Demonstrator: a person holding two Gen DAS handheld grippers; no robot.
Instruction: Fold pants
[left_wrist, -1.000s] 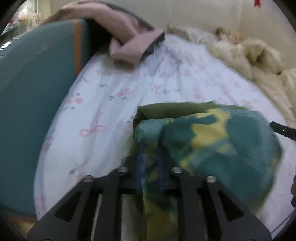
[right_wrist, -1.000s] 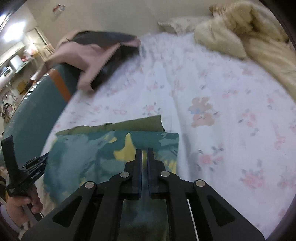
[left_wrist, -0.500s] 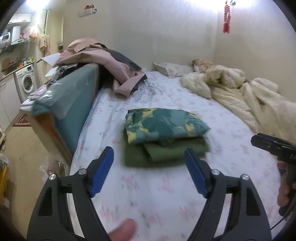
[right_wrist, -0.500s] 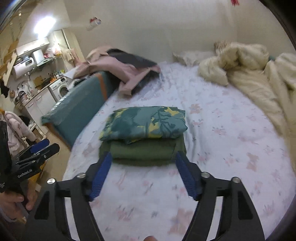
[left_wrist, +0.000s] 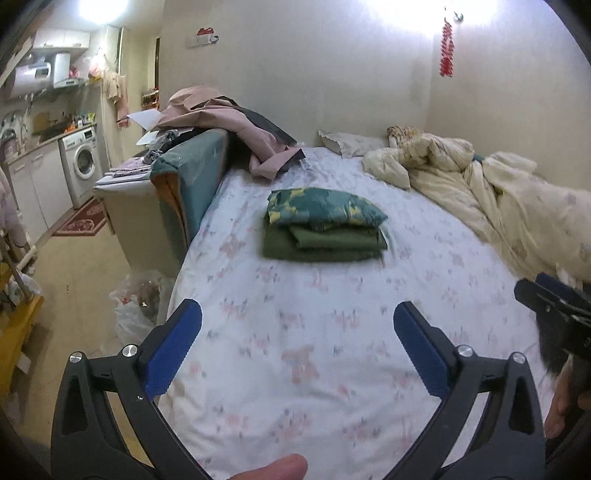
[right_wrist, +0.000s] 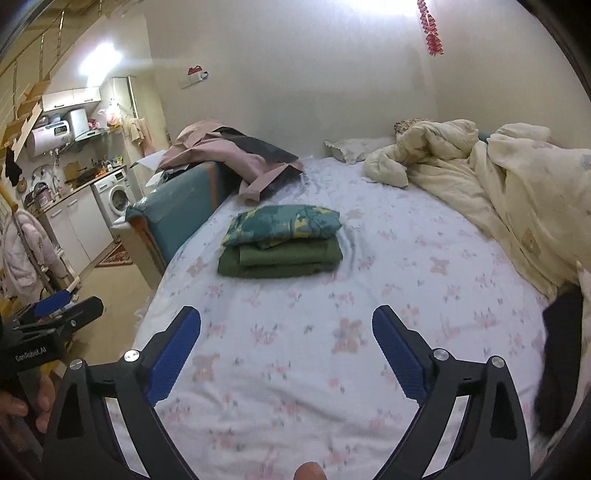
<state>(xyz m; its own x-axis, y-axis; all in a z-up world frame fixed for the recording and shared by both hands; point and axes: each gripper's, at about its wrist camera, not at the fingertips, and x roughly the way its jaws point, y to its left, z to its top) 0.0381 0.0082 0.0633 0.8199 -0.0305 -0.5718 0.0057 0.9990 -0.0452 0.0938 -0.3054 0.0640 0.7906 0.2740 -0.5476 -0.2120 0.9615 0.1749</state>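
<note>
Pants (left_wrist: 325, 223) sit folded in a neat stack on the bed (left_wrist: 332, 354), out toward the middle of the floral sheet. Teal-and-yellow patterned fabric is on top, with plain olive green layers underneath. Same stack shows from the right wrist view (right_wrist: 282, 240).

Left tool (left_wrist: 297, 345) is spread wide, blue pads well apart, nothing between them, and it hangs over bare sheet well short of the stack. Right tool (right_wrist: 286, 343) is the same deal: wide open, holding nothing, also well back from the pants.

Other stuff around: a rumpled cream duvet (left_wrist: 491, 199) along the right side of the bed, a pillow (left_wrist: 347, 142) at the head, and a pink jacket (left_wrist: 229, 129) draped over the teal headboard-ish panel (left_wrist: 192, 177) on the left. Washing machine (left_wrist: 83, 164) stands in the kitchen corner past that.
</note>
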